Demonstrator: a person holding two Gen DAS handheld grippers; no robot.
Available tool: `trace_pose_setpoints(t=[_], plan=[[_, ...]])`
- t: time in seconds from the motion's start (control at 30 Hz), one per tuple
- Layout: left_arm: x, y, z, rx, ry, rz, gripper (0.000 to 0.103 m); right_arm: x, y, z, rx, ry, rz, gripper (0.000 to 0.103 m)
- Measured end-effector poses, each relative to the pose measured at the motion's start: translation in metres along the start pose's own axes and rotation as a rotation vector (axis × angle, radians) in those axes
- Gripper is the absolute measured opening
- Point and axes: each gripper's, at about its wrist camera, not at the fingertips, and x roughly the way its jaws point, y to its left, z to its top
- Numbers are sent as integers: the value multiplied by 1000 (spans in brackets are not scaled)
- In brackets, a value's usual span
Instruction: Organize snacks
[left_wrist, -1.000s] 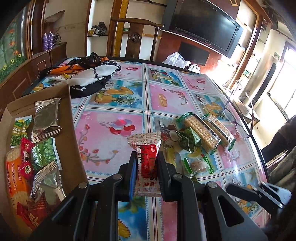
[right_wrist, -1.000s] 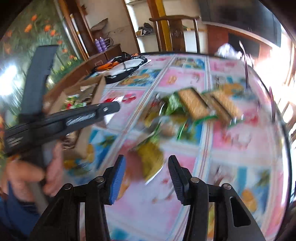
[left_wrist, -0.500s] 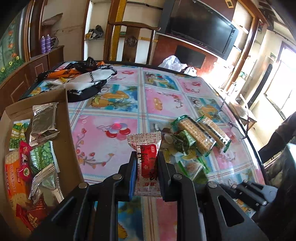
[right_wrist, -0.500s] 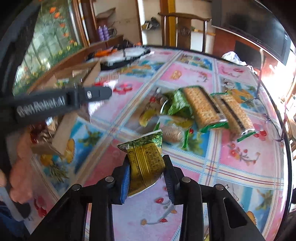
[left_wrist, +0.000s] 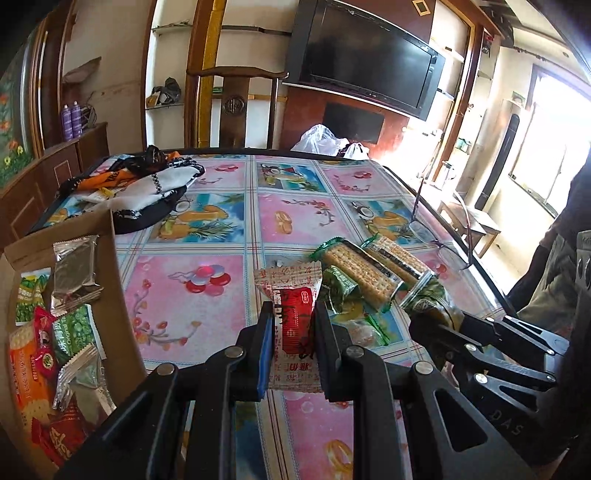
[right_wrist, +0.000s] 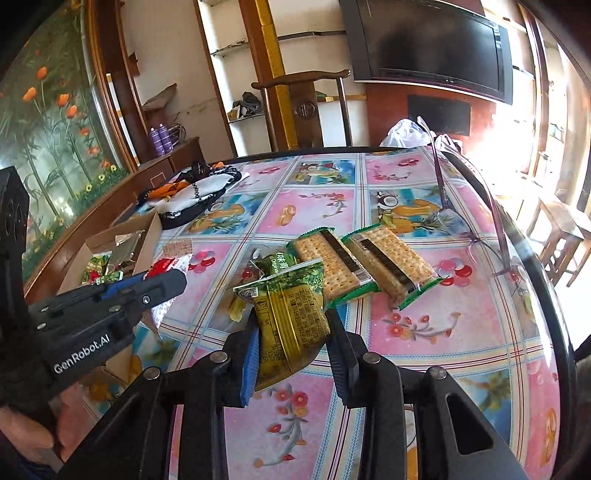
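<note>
My left gripper (left_wrist: 294, 332) is shut on a red-and-white snack packet (left_wrist: 293, 325) and holds it above the table, right of the cardboard box (left_wrist: 110, 280) with several snack packets inside. My right gripper (right_wrist: 293, 339) is shut on a green-and-gold snack packet (right_wrist: 291, 317), lifted above the table. Two cracker packs (right_wrist: 369, 258) and small green packets (right_wrist: 277, 260) lie on the table just beyond it. The right gripper also shows in the left wrist view (left_wrist: 428, 314). The left gripper shows in the right wrist view (right_wrist: 162, 275).
A pile of cloth and bags (left_wrist: 140, 188) lies at the table's far left. Eyeglasses (right_wrist: 476, 229) rest near the right table edge. A chair (left_wrist: 236, 103) stands behind the table. The floral tablecloth (left_wrist: 207, 206) covers the table.
My right gripper has closed on the green-and-gold packet and lifted it. My left gripper keeps hold of the red-and-white packet and has shifted slightly.
</note>
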Motion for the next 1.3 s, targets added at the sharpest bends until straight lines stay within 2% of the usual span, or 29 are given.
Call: trace_pose_setpoints(t=[0.57, 1.3], plan=[[-8, -14, -3, 95, -67, 111, 20, 1, 4, -3, -4, -11, 9, 35], [-11, -18, -3, 117, -92, 145, 20, 0, 4, -2, -3, -32, 2, 35]])
